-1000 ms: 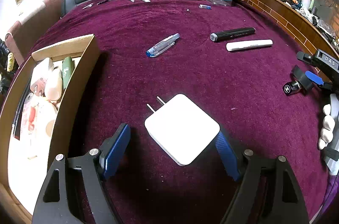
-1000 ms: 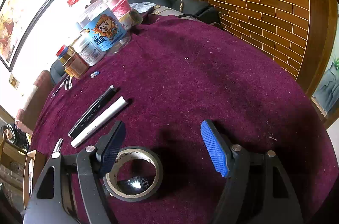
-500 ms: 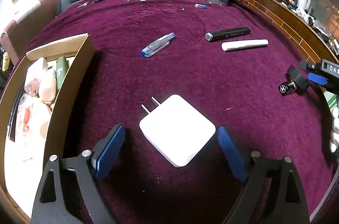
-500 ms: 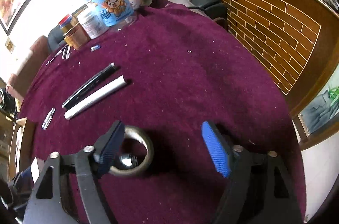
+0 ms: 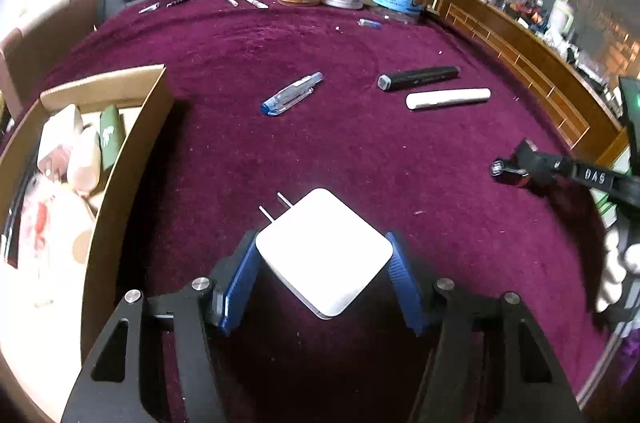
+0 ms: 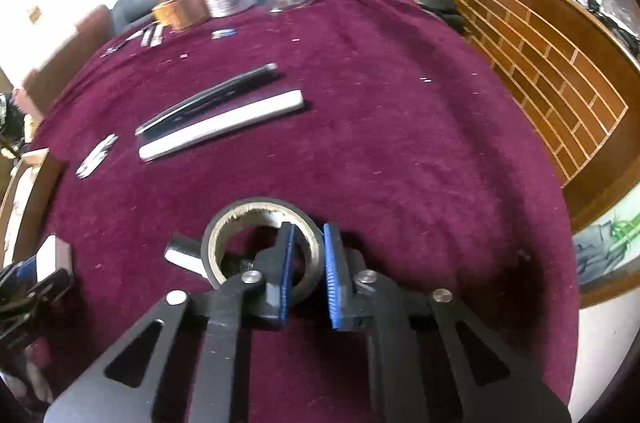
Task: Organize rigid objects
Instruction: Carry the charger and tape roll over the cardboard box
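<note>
My left gripper [image 5: 324,275] has just closed on the square white plug adapter [image 5: 325,252]; my right gripper [image 6: 306,273] pinches the black tape roll's [image 6: 260,223] wall.

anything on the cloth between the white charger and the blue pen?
Nothing but lint. In the left wrist view, bare maroon cloth runs from the white charger to the blue pen.
</note>
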Available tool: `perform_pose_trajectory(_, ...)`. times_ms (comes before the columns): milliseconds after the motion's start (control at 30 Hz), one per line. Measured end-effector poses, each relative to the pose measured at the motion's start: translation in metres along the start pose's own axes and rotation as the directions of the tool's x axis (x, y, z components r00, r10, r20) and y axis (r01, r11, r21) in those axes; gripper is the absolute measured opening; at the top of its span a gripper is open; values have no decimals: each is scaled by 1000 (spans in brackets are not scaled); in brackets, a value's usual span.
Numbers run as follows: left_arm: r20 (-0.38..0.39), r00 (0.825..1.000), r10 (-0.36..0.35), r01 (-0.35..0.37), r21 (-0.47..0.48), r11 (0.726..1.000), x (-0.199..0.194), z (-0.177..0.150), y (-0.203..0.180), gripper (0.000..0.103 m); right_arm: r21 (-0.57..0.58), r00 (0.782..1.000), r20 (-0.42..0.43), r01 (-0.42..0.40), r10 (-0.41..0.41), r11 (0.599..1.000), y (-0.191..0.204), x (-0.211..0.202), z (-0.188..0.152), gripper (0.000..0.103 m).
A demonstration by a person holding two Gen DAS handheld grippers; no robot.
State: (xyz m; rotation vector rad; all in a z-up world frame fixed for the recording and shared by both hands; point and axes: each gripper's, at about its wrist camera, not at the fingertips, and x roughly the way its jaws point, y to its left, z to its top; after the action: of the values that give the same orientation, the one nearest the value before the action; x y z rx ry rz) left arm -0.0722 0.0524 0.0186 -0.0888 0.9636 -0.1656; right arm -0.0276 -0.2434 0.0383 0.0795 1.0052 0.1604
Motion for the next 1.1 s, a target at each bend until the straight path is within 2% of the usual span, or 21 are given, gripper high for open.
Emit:
perform_pose_trajectory(100,1,998,-56,56,-43,998,-11,-3,9,56,3,999,25,-24,24,1000,4,-13,-4,7)
perform_pose_trajectory(333,74,992,-102,107,-57,993,-49,-10,17,57,0,991,102,-84,83,996,21,-48,-8,7)
perform_pose_trajectory(467,114,986,-117,126,-74,989,-78,-11,33,57,-35,985,114,-128,131,991,46,-62,-8,7)
perform_pose_trajectory(567,148,986,-76,90,-95,991,-99,-15,55,57,-77,975,122,-178,186,981,76,-71,-9,7)
perform_pose_trajectory(733,165,984,70,-42,-168,985,-125,-28,112,57,-161,949,100,-282,300,946,139,-74,-11,7)
perform_pose_trajectory(900,109,977,181,-146,-271,952,-129,-45,172,57,-246,921,34,-369,389,896,206,-66,-18,7)
perform_pose_trajectory(1100,31,967,252,-231,-305,924,-115,-57,217,57,-344,898,-67,-430,435,835,287,-51,-36,7)
